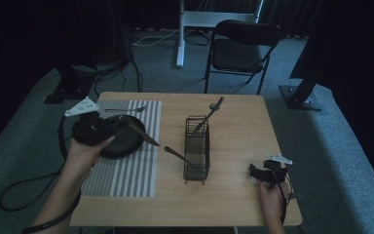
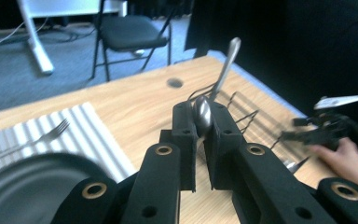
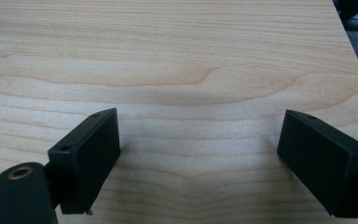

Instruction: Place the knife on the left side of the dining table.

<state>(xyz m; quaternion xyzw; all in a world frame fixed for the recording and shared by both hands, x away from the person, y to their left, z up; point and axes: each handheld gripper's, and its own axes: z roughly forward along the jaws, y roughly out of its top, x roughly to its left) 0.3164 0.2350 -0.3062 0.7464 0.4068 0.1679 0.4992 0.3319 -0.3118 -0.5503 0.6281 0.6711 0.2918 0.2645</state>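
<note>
We count one knife (image 1: 143, 134) clamped in the left gripper (image 1: 121, 123) above one dark plate (image 1: 124, 144), one fork (image 1: 124, 110) on the striped mat (image 1: 126, 170), two utensils in one wire rack (image 1: 197, 156). Right gripper (image 1: 254, 170) jaws stand apart, empty.

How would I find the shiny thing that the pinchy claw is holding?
Look at the striped mat on the table's left side, with the black plate. Over the plate, the left gripper clamps a knife pointing toward the wire rack. Unlike the fork, it is lifted.
</note>
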